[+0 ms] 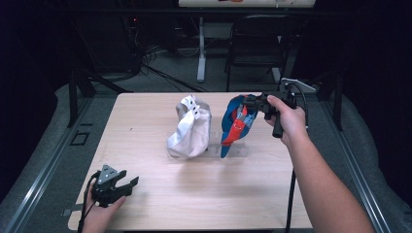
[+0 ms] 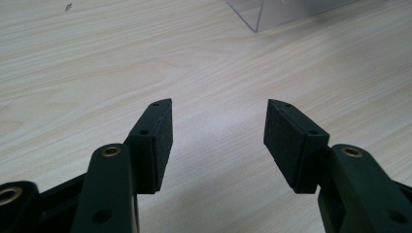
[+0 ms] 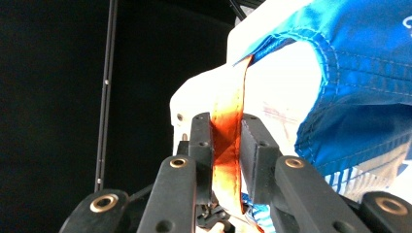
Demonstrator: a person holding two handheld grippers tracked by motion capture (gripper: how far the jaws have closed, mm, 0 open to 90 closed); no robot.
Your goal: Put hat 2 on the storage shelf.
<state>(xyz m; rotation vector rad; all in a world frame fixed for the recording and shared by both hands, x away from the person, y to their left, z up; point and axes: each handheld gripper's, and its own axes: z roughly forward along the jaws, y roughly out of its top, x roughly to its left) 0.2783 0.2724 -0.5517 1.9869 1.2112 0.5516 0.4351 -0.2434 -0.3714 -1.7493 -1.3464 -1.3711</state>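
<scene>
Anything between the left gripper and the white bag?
Nothing but bare table, in the high view. The left gripper rests open at the near left corner; the white bag stands mid-table on a clear stand, whose corner shows in the left gripper view.

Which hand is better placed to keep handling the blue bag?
Right. The right gripper is shut on the blue bag's orange strap; the left gripper rests open on the table, apart.
</scene>
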